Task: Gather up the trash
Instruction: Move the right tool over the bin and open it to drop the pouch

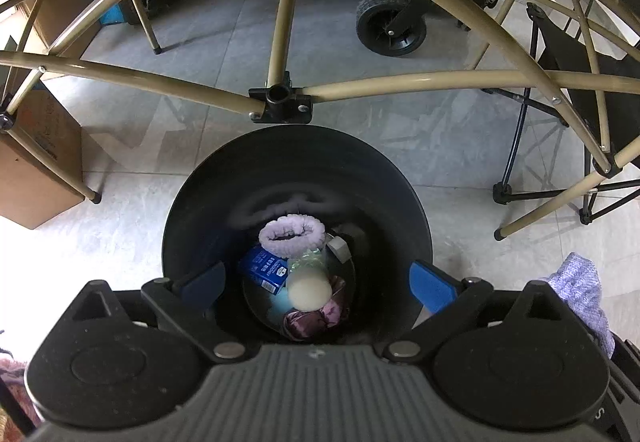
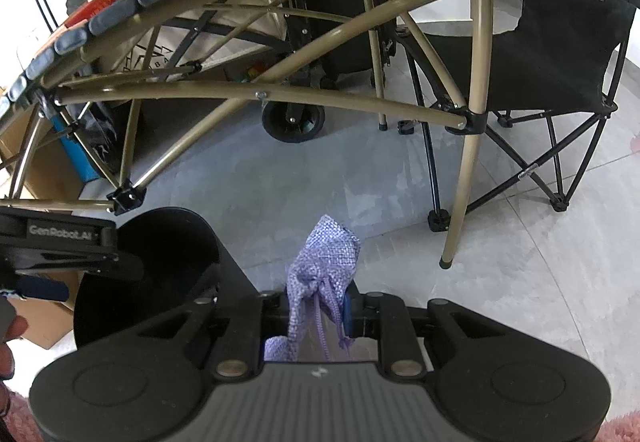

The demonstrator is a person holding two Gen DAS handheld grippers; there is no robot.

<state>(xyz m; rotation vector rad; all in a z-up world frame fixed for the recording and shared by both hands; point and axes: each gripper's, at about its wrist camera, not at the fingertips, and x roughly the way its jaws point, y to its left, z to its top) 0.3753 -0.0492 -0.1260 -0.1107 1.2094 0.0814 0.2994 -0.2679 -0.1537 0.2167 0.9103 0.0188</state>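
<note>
A black round trash bin [image 1: 192, 210] stands on the floor under a folding table. In it lie a lilac scrunchie [image 1: 291, 233], a blue box [image 1: 264, 269], a pale round ball [image 1: 309, 292] and purple wrapping [image 1: 316, 318]. My left gripper [image 1: 316, 282] is open and empty, straight above the bin's mouth. My right gripper [image 2: 316, 306] is shut on a lilac drawstring pouch [image 2: 324, 262], held above the floor just right of the bin [image 2: 168, 242]. The pouch also shows at the right edge of the left wrist view [image 1: 580, 282].
Tan table legs and crossbars [image 1: 280, 22] span above and behind the bin. A black folding chair [image 2: 552, 54] stands at the right. A black cart wheel [image 1: 390, 24] is behind. Cardboard boxes [image 1: 36, 170] sit at the left. The floor is grey tile.
</note>
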